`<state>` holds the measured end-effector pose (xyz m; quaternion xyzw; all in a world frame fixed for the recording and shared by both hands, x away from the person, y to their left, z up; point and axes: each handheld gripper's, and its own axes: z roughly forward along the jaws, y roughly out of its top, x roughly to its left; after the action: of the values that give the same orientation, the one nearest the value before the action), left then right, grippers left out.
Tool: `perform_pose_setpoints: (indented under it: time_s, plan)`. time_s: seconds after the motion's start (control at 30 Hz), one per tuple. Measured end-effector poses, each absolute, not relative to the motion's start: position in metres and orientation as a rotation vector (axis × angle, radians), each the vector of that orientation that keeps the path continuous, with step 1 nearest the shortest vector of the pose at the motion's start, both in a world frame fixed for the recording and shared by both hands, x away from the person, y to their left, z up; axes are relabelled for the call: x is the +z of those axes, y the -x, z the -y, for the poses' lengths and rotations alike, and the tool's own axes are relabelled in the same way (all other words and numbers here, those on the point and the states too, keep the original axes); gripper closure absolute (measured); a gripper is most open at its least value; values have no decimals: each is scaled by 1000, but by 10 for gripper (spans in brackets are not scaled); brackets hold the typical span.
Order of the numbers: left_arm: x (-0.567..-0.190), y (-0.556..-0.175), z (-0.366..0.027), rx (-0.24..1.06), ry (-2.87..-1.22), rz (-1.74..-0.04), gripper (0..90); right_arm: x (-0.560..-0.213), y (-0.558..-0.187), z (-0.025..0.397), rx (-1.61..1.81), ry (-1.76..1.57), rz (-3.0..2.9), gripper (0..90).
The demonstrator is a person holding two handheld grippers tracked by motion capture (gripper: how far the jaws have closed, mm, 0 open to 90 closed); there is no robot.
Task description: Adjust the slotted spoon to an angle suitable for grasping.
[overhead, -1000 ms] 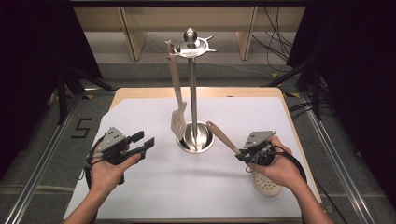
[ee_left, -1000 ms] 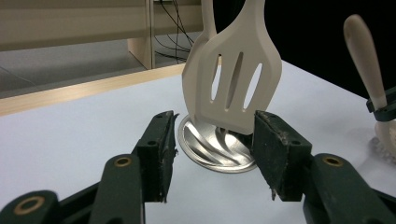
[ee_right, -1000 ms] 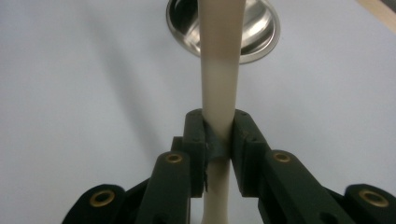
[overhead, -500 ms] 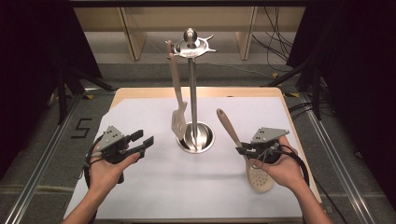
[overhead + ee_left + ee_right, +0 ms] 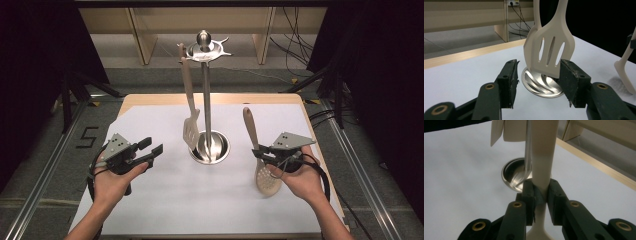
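The right gripper (image 5: 261, 153) clamps the handle of a cream slotted spoon (image 5: 265, 176), tilted at the table's four o'clock, bowl end near the white sheet (image 5: 200, 200). The left gripper (image 5: 152, 150) (jaws wide, holding nothing) hovers at eight o'clock, aimed at the steel utensil stand (image 5: 206, 100), where a slotted spatula (image 5: 190, 131) hangs.

The left gripper (image 5: 150, 149) sits in the person's left hand (image 5: 116, 176) low over the near left of the table, jaws spread wide apart with nothing between them, pointing toward the middle. The right gripper (image 5: 259, 154) is held in the right hand (image 5: 298, 176) (fingers curled round its body from below) at the near right, its jaws pressed together on a thin pale handle. Both forearms come in from the near edge, angled slightly inward.
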<state>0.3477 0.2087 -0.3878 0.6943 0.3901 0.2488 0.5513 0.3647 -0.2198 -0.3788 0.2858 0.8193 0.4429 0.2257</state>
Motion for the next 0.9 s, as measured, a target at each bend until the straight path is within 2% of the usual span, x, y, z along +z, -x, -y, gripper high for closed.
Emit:
perform_pose_setpoints:
  time_s: [0.3,0.9]
  plan:
    - [-376,-344,-201,595,-1632,-860,484,-372,-364,213,1266,-802,-2236,786]
    - [-337,-339,-151,551,-1588,-656,483,-356,-357,193,1300,-799,-2232,785]
